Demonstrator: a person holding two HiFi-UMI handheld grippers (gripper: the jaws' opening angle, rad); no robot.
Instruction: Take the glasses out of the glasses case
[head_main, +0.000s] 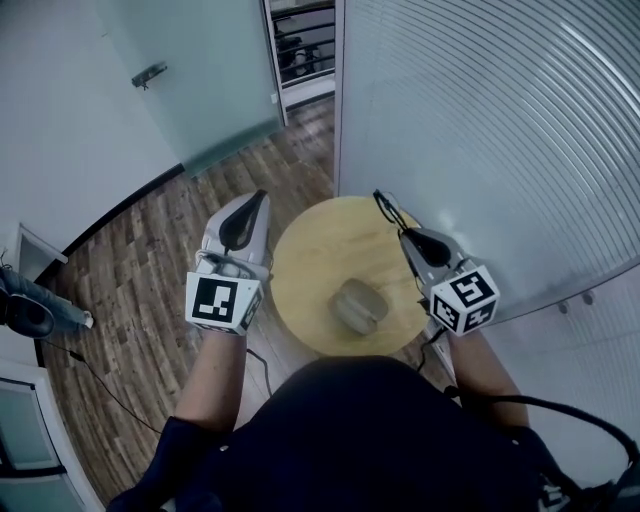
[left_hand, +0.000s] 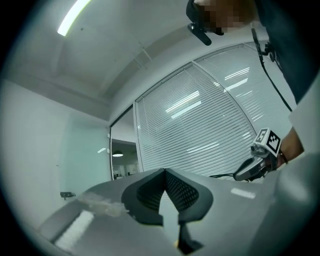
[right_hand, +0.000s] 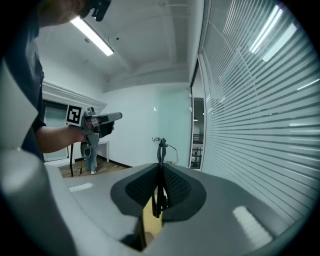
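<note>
Glasses (head_main: 385, 206) out of case (head_main: 357, 306), pinched in right gripper (right_hand: 160, 172) over table's (head_main: 300, 250) far side; left gripper (left_hand: 164, 173) clenched, empty. Next, probably: set them down.

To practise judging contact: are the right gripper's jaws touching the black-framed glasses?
Touching. The right gripper view shows the right gripper with its jaws pressed together on the thin black-framed glasses, whose frame sticks up from between them.
</note>
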